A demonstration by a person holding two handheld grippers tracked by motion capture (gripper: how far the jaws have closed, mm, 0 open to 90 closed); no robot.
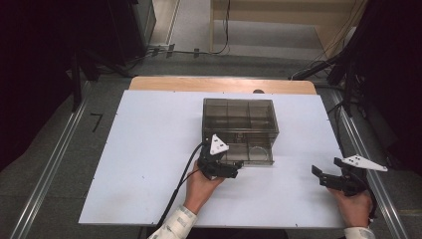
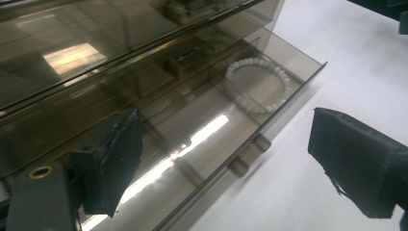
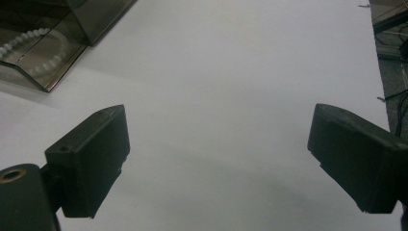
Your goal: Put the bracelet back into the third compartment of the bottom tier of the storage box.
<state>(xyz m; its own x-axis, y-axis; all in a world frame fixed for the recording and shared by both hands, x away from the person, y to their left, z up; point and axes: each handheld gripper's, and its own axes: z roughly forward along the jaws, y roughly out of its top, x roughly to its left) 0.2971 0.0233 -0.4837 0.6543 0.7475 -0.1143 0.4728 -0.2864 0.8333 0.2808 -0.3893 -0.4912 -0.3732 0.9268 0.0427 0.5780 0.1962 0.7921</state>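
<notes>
Smoked-plastic drawer (image 2: 202,125) stands out, bracelet (image 2: 262,85) at 1 o'clock inside; centre the wide-open, empty left gripper (image 2: 231,159) on the knob (image 2: 249,155), while the right gripper (image 3: 219,159) waits open and empty.

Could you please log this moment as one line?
drawer open | bracelet inside | left hand-held gripper open at drawer | right hand-held gripper open

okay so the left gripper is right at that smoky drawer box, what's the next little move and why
Probably ease the left gripper forward and close on the drawer handle. Its jaws stand open, with the handle lying between and just ahead of them, not yet touched. The drawer is pulled out, with a white bead bracelet inside. The right gripper sits open, off to the side.
</notes>
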